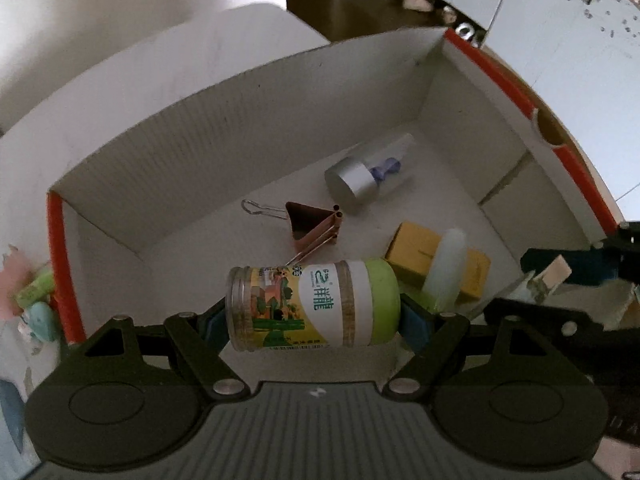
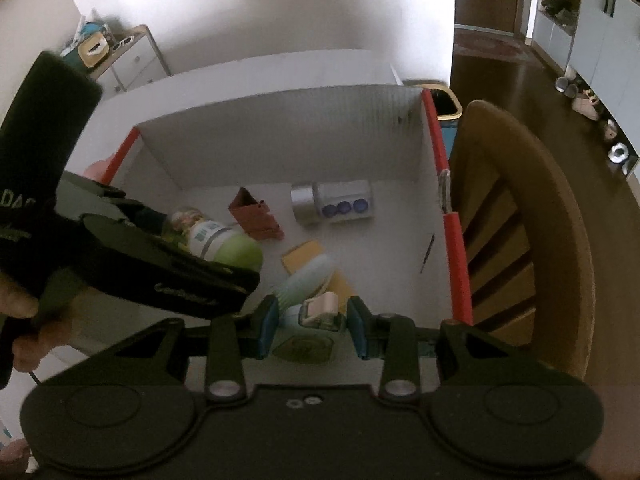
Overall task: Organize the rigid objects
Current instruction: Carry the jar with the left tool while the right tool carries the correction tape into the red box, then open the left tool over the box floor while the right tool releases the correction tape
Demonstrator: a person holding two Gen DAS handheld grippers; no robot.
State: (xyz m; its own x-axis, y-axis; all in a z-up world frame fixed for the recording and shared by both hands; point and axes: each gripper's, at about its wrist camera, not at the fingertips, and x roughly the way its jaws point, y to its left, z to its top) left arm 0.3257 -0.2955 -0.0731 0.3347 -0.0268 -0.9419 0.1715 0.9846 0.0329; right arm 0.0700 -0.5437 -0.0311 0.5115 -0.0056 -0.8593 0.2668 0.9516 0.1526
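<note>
My left gripper (image 1: 314, 322) is shut on a clear toothpick jar (image 1: 312, 300) with a green lid, held sideways low inside a white cardboard box (image 1: 240, 120) with red edges. On the box floor lie a brown binder clip (image 1: 308, 220), a clear silver-capped container (image 1: 360, 180) with blue pins, a yellow box (image 1: 416, 248) and a white tube (image 1: 448, 264). My right gripper (image 2: 312, 322) is shut on a small pale green and beige object (image 2: 316, 312) over the box's near right part. In the right wrist view the left gripper (image 2: 168, 264) with the jar (image 2: 224, 244) is at the left.
A wooden chair (image 2: 540, 240) stands close against the box's right side. A small cabinet (image 2: 132, 60) stands by the far wall. Pastel items (image 1: 36, 300) lie outside the box's left wall. Shoes (image 2: 580, 100) sit on the dark floor.
</note>
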